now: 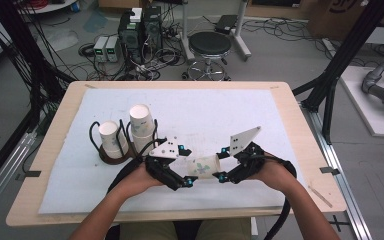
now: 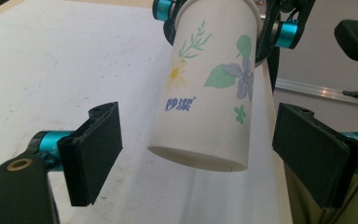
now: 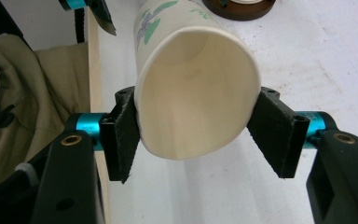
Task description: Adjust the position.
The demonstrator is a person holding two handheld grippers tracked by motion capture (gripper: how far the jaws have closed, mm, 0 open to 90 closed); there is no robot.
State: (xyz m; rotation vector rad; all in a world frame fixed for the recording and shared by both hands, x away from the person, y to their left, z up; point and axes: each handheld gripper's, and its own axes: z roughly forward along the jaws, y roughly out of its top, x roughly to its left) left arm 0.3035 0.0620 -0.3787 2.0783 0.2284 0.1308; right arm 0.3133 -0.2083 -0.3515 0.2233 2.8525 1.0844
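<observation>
- The right gripper [image 1: 223, 166] pinches a paper cup [image 1: 203, 165] near its open rim; in the right gripper view the two black jaws press on opposite sides of the rim and squeeze the mouth into an oval.
- The paper cup [image 3: 196, 100] lies roughly level, clear of the table [image 1: 300, 150], its mouth facing back along the right jaws and its closed base pointing away from them toward the left gripper [image 1: 186, 176].
- In the left gripper view the cup [image 2: 209, 88] hangs between the left jaws with its base end lowest, printed with green leaves, a yellow flower, a purple flower and blue lettering.
- The left jaws stand spread, one on each side of the cup's base end, with a clear gap between each pad and the cup wall; they do not touch it.
- Beyond the left jaws, at the cup's far end, the blue fittings of the right gripper [image 2: 214, 18] sit around the rim.
- Off to the outer side of the left gripper, on the white mat [image 1: 260, 115], a dark wire holder [image 1: 115, 152] carries two more cups [image 1: 141, 125], standing well apart from both grippers.
</observation>
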